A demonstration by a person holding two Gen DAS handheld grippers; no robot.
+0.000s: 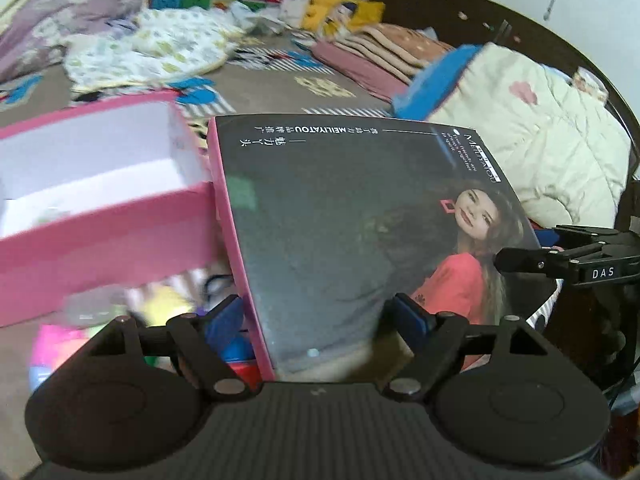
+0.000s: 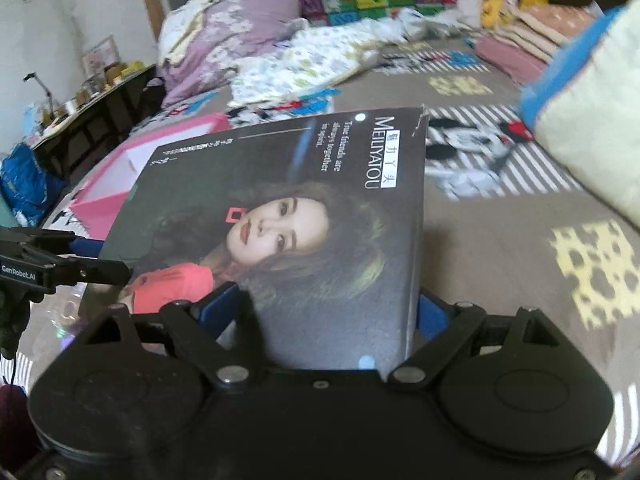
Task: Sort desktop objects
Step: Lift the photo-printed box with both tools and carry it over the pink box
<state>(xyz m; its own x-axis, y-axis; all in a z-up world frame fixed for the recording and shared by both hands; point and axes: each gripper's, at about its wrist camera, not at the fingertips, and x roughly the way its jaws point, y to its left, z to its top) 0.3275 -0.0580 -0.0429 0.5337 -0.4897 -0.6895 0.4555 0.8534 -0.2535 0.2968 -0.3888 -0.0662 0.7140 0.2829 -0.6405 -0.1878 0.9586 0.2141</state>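
Up close in the left wrist view, the left tongs (image 1: 322, 320) sit with their blue pads on either side of a dark box lid (image 1: 360, 220) printed with a portrait and the word MEILIYATOU; the lid's pink edge runs down beside the left pad (image 1: 224, 320), and the right pad (image 1: 412, 318) lies against the printed face, so the tongs appear to be pinching the lid's near end. To the lid's left stands an open pink box (image 1: 100, 216) with a white inside, blurred, just beside the lid. Under the lid's left edge some bright small objects (image 1: 168, 312) show, too blurred to name. At the right edge the right tongs (image 1: 520, 258) reach in and touch the lid's side. All this is above a bed (image 1: 280, 92) strewn with bedding.

Next, in the right wrist view, the right tongs (image 2: 328, 312) straddle the lid's (image 2: 304, 208) near end, one blue pad (image 2: 218, 308) at each side, apparently gripping it. The pink box (image 2: 120, 184) peeks out behind the lid on the left. The left tongs (image 2: 96, 260) meet the lid's left edge.
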